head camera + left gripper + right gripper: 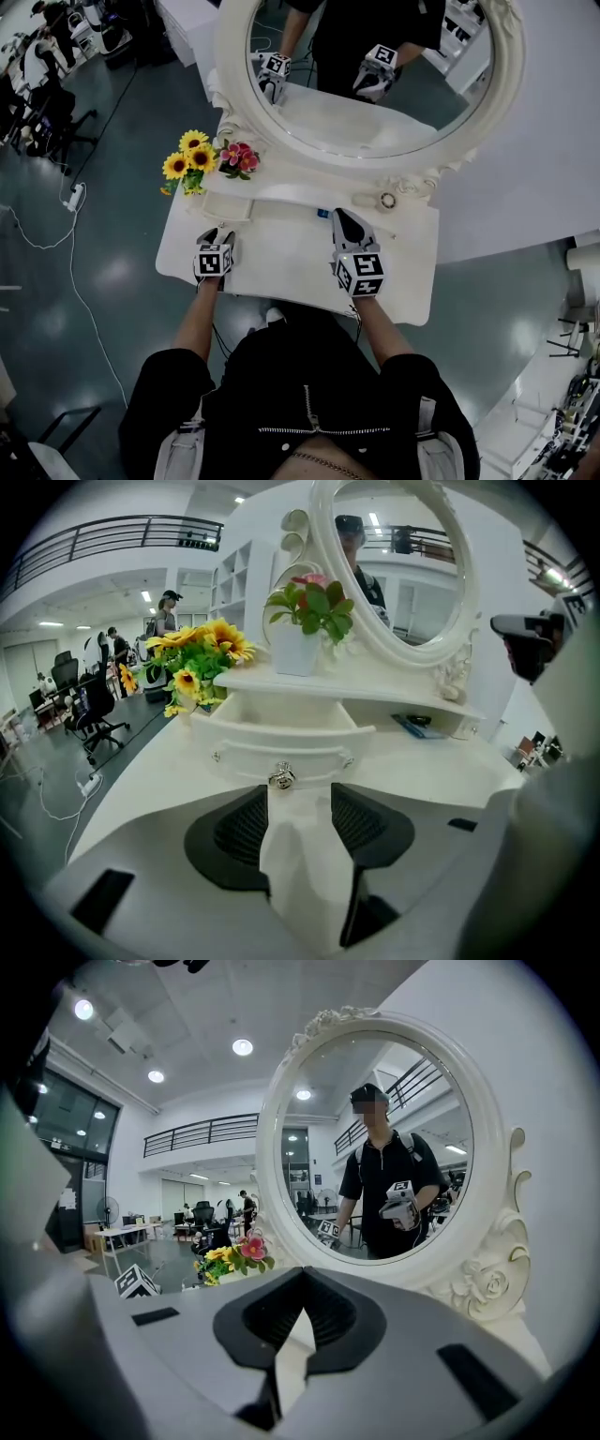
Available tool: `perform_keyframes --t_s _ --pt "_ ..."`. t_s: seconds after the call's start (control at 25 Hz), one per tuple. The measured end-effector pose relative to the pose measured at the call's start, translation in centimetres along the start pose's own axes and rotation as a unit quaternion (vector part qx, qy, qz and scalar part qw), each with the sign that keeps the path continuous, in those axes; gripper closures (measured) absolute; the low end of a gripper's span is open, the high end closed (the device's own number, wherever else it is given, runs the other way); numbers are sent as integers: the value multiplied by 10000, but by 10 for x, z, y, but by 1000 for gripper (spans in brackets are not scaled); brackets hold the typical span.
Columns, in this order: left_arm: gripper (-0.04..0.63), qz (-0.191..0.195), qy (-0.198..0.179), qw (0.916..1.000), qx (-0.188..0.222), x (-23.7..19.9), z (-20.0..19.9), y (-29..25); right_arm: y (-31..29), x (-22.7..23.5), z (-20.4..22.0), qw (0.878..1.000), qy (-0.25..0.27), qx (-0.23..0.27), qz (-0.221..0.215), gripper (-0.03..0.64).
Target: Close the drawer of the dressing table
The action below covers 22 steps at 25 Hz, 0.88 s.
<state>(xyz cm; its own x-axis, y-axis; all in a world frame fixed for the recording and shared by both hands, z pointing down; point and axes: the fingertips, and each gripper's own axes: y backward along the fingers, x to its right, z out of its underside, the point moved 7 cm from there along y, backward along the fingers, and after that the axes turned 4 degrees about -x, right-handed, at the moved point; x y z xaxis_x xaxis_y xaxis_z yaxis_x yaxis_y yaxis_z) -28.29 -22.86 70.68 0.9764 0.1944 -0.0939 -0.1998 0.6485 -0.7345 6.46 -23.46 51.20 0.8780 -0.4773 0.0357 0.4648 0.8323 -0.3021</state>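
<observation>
The white dressing table has a small drawer on its left side, standing pulled out. In the left gripper view the drawer front faces me, and its metal knob sits just ahead of the fingertips. My left gripper is open, with only the tabletop between its jaws; in the head view the left gripper rests just before the drawer. My right gripper is held over the middle of the tabletop. The right gripper is shut on nothing and points up at the mirror.
A large oval mirror rises behind the table. Yellow sunflowers and a pot of pink flowers stand at the back left. A small blue item lies under the shelf. A power strip lies on the floor to the left.
</observation>
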Motion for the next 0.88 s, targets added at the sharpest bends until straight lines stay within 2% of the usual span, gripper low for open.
perform_keyframes --t_s 0.16,0.32,0.4,0.88 --pt "404 -83 7 10000 -22 -2 -2 -5 2 5 4 10000 -48 -41 72 611" --pt "514 -258 0 9996 -125 -7 -1 -6 3 9 8 9998 -103 -61 126 611" --pt "538 -297 -38 9994 -191 -8 0 -7 3 10 10 9998 -123 -71 140 611" --pt "574 -408 3 9991 -127 -8 0 -8 4 14 14 9997 -164 -108 138 611"
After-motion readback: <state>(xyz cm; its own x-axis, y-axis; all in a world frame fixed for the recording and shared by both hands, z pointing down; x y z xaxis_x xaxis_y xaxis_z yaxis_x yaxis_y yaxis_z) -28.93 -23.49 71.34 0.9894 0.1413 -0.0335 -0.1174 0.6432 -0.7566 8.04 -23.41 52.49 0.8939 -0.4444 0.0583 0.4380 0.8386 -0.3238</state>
